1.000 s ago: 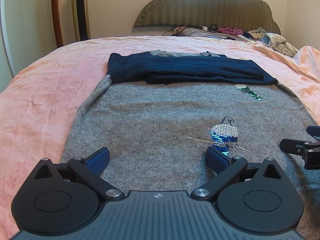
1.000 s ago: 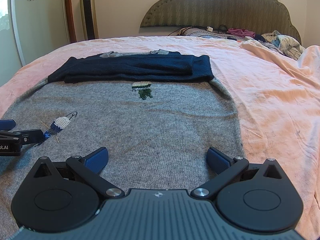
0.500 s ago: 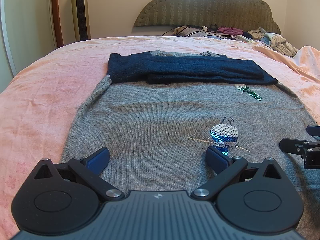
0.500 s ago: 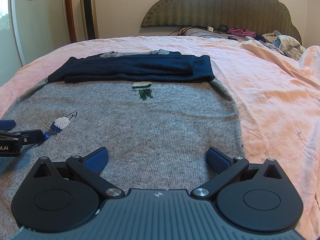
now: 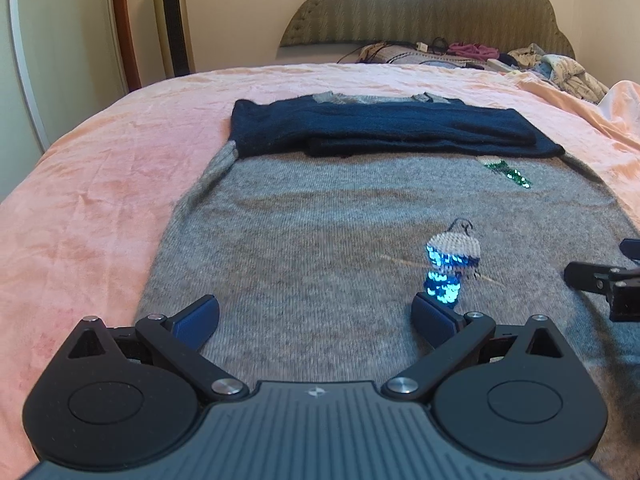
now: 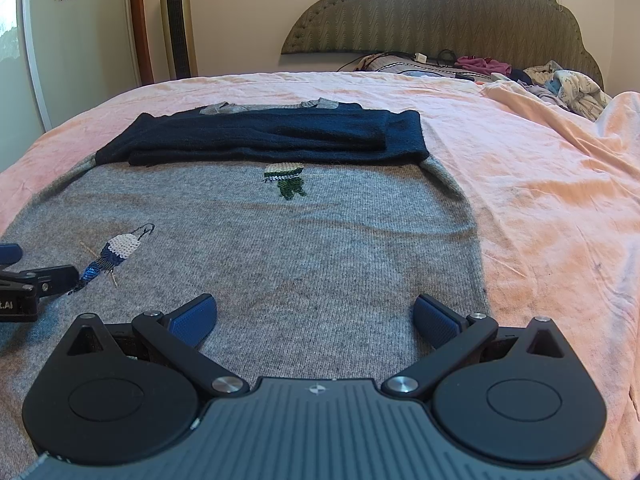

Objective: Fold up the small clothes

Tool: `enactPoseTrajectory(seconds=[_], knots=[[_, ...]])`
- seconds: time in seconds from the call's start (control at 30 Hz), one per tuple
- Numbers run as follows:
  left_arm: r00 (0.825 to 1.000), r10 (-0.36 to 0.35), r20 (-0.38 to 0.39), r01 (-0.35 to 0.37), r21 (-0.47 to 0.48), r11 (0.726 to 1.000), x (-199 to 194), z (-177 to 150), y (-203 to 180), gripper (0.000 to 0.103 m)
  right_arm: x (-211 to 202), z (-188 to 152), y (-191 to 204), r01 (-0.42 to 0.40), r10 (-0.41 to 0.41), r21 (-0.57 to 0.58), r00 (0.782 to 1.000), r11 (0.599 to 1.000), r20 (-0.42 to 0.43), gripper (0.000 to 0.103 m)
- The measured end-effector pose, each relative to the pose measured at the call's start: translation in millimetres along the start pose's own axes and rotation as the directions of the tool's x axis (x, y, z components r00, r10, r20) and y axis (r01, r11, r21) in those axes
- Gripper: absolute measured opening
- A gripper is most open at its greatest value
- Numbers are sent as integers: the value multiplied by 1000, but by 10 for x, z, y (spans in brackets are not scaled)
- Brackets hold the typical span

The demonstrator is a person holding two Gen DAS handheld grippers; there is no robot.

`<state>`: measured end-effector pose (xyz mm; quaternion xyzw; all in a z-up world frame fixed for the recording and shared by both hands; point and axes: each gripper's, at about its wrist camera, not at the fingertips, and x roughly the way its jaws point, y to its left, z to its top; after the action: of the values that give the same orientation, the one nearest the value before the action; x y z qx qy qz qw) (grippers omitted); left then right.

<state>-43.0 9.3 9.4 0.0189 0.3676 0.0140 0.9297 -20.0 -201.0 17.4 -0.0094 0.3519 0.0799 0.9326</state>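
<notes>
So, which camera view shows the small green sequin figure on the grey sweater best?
The right wrist view: the green sequin figure sits near the middle of the frame, whole and sharp, just below the folded navy sleeves. In the left wrist view it lies far to the right, smaller and seen at a slant.

Left tongs and right tongs sit side by side, both spread wide, gripping nothing.

Only one fragment of lettering can be read: white characters ending in ".AI", cut off at the frame edge, are printed on the black body of the left tool in the right wrist view.
</notes>
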Motion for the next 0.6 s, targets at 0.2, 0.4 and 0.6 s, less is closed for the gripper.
enactPoseTrajectory(seconds=[0.2, 0.4, 0.6], knots=[[999, -24, 29, 24, -3, 1000, -191, -236, 8, 103, 0, 0, 0, 0, 0, 0, 1000, 1000, 0, 103], [999, -35, 36, 36, -10, 999, -175, -220, 22, 103, 3, -3, 11, 5, -5, -3, 1000, 1000, -2, 103], [998, -41, 38, 41, -12, 999, -179, -227, 34, 103, -6, -14, 6, 7, -7, -1, 1000, 1000, 0, 103]])
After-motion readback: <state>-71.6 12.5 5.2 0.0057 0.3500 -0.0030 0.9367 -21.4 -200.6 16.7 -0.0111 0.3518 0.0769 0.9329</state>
